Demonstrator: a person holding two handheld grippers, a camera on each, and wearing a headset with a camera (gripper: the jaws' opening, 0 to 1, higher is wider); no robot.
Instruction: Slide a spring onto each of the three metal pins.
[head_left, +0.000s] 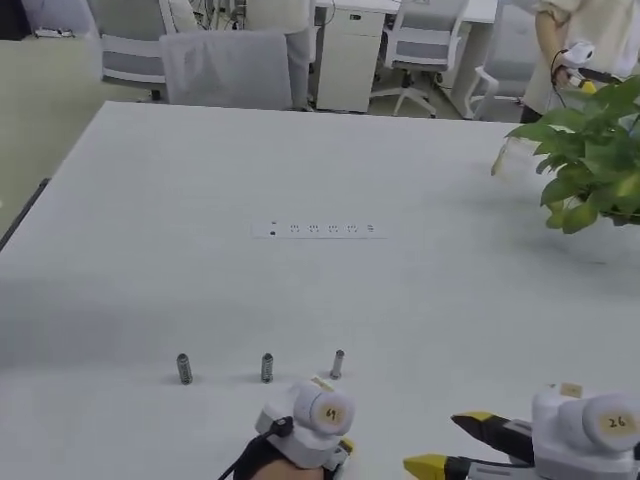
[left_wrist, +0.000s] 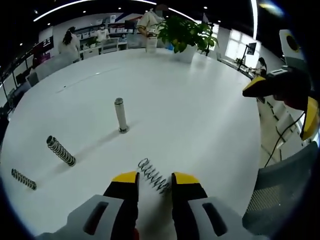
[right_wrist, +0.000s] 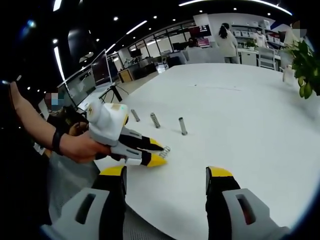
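Spring (left_wrist: 154, 176) flat, slantwise between left gripper (left_wrist: 155, 178) tips; pin (left_wrist: 120, 115) upright.

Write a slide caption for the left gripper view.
Left gripper straddles a loose spring before the bare pin; two other pins are already loaded.

A round sticker (head_left: 615, 422) on top of the right claw (head_left: 448, 442) says 26. The round sticker (head_left: 331, 412) on the left claw (left_wrist: 156, 178) has a number too, maybe 51, but it is hard to read. The marks on the white power strip (head_left: 318, 230) in the tabletop (head_left: 450, 300) are too small to read.
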